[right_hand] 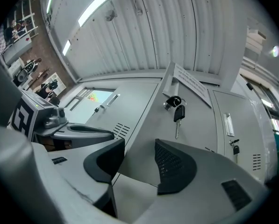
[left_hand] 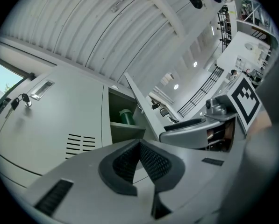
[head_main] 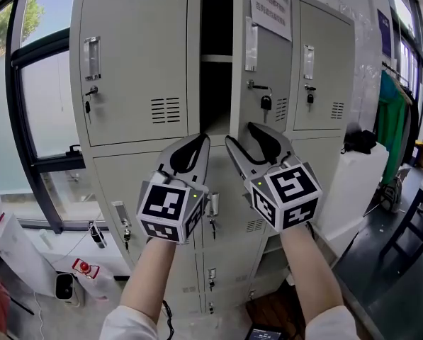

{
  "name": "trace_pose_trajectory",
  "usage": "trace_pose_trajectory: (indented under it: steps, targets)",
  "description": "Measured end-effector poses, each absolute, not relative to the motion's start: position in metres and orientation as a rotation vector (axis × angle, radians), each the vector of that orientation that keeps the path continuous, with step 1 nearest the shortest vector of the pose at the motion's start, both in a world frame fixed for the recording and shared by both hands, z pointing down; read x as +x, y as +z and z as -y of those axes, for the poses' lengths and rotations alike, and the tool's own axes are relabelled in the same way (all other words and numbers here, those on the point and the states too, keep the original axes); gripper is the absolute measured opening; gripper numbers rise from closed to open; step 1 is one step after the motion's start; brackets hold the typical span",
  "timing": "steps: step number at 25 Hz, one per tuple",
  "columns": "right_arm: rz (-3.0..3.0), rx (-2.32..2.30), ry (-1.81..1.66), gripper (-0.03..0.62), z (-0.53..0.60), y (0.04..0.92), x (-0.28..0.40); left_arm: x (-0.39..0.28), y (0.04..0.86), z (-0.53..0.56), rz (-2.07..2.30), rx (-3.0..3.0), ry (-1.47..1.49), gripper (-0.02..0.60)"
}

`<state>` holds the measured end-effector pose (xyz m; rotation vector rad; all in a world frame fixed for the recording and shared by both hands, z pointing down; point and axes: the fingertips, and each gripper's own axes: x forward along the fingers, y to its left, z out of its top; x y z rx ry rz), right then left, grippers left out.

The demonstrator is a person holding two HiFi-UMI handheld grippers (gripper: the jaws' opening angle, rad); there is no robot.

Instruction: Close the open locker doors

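Your right gripper is spread wide at the bottom edge of the half-open locker door. The door's lower corner seems to sit in the gap, ungripped. Your left gripper, pinched closed and empty, hangs just beside it below the dark compartment.

What we wear and carry
Our left gripper and right gripper are pale grey shells with black ribbed pads. Each carries a cube of black-and-white square markers. We wear white sleeves.
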<state>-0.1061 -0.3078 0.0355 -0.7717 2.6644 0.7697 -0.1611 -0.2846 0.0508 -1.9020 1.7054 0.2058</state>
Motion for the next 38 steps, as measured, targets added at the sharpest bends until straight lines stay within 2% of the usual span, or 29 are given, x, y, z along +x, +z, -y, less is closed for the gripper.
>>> trace_pose_trajectory:
  steps: [20, 38]
  targets:
    - [-2.721, -0.806, 0.785, 0.15, 0.34, 0.044, -0.173, -0.202, 0.047, 0.298, -1.653, -1.916, 0.202, 0.017]
    - [-2.773, -0.813, 0.765, 0.147, 0.374, 0.051, -0.206, -0.226, 0.055, 0.318, -1.667, -1.916, 0.192, 0.017]
